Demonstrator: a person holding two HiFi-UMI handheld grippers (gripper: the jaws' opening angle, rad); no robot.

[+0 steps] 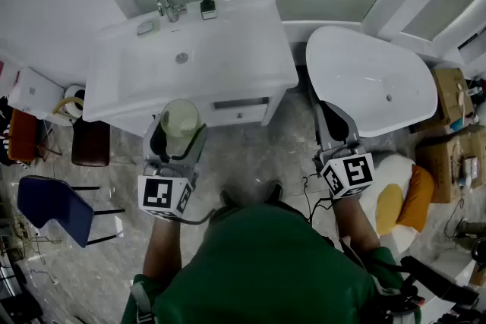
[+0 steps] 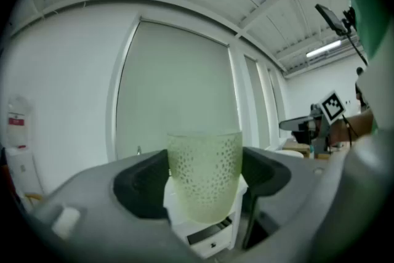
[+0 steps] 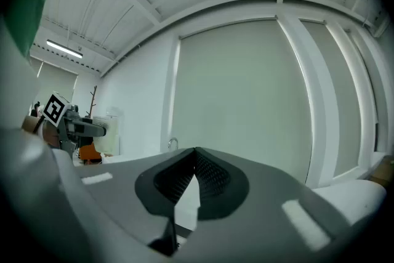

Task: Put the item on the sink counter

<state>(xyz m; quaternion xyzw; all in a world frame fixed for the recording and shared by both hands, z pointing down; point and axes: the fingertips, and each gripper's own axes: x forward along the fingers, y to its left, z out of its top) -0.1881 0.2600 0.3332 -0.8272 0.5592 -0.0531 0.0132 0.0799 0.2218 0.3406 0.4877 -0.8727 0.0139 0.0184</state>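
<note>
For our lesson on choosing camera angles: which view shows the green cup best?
The left gripper view: the cup fills the centre, close up, with its dotted wall clear. The head view shows it from above, mostly the rim. The right gripper view shows it tiny, at far left.

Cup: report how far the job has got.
Done: the left gripper is shut on the pale green cup. In hand: the cup is held in front of the sink counter, not yet on it. Left: bring it over the counter, set it down, release. The right gripper is shut, empty.
</note>
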